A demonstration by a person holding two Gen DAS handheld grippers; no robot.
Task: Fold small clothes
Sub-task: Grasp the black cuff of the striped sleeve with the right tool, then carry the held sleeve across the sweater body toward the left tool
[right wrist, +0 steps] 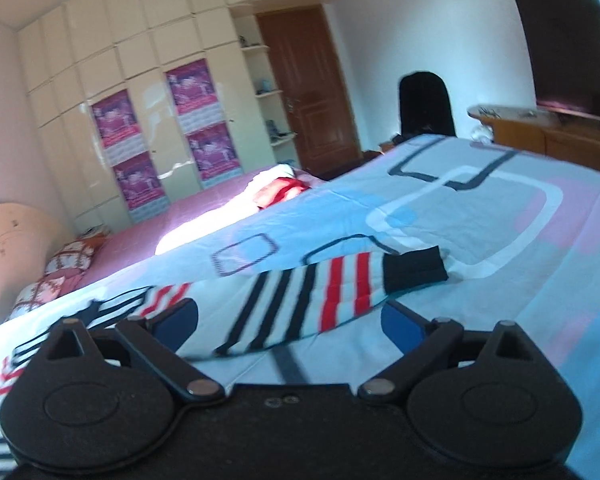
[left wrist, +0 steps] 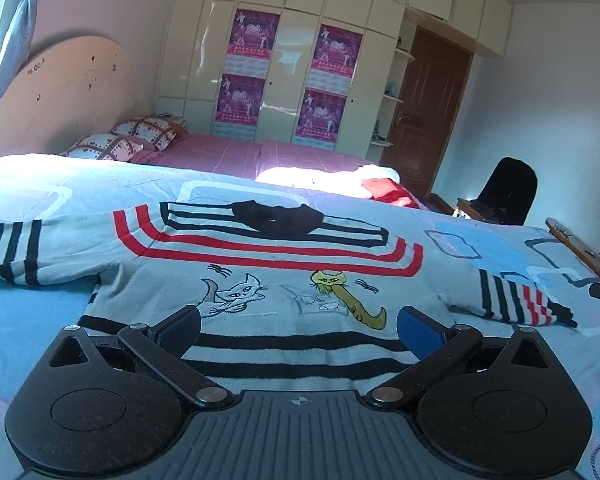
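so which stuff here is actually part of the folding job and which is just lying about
Part of the job:
- striped sweater spread flat
- its sleeve
- left gripper, open
- right gripper, open

Lying about:
- pillows
- red and white clothes
- black chair

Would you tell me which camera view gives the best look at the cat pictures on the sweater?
The left wrist view. It shows the sweater spread flat on the bed, with the white cat and yellow cat sharp and whole. The right wrist view shows only a blurred striped sleeve with its black cuff; no cats are visible.
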